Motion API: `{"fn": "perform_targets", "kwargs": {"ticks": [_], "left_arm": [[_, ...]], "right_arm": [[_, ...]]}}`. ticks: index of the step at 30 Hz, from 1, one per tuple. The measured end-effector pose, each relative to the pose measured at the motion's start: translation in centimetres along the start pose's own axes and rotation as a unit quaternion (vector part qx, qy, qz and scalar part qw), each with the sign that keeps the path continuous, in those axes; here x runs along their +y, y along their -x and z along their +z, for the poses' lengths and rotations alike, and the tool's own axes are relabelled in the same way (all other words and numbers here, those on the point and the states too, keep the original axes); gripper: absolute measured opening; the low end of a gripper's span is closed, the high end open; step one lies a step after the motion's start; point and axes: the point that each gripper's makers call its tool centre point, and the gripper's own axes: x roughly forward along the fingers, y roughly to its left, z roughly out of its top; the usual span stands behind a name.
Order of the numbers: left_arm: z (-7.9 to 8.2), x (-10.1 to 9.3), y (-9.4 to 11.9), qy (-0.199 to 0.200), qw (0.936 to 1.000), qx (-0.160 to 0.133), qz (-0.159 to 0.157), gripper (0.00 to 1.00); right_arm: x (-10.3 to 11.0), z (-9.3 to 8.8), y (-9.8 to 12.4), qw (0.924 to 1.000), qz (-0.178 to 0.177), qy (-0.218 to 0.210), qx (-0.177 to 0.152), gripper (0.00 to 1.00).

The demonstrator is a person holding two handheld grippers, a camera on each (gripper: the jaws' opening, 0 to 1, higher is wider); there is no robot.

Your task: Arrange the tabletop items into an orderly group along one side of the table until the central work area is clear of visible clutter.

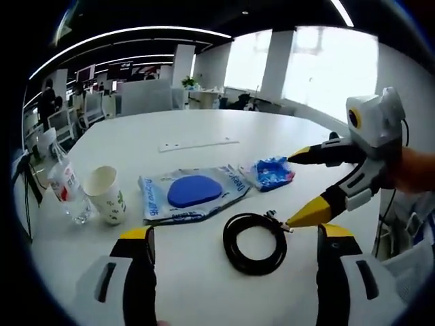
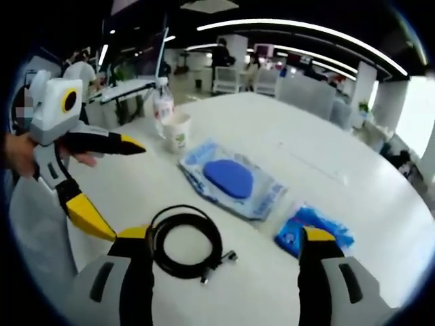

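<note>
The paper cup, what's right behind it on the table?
A clear plastic bottle with a red-and-white label stands just behind the paper cup; the left gripper view shows them side by side. The cup hides the bottle's base, and whether they touch is unclear.

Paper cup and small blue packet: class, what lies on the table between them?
The wet-wipes pack with a blue lid lies between the paper cup and small blue packet, in both views.

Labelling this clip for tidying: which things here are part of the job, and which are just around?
To tidy: black cable, wipes pack, blue packet, paper cup, water bottle.

Just around: table's cover plate, office chairs, distant person.
</note>
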Motion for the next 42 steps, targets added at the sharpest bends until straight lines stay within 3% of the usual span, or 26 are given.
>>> {"fn": "perform_targets", "kwargs": {"ticks": [10,14,23,42], "left_arm": [[0.0,0.6,1.8,-0.022,0.9997,-0.007,-0.006,0.99],[0.7,0.7,2.8,-0.032,0.9992,-0.024,-0.003,0.99],[0.8,1.1,4.1,-0.047,0.9984,-0.028,0.015,0.99],[1.7,2.4,12.3,-0.07,0.9909,-0.063,0.096,0.99]], "right_arm": [[0.5,1.4,1.3,0.9982,-0.013,-0.038,-0.045,0.99],[1.2,1.2,1.9,0.9979,-0.01,-0.039,-0.051,1.0],[1.6,1.3,3.7,0.9974,-0.005,-0.035,-0.063,1.0],[5.1,2.6,9.8,0.9886,0.002,-0.052,-0.141,1.0]]}}
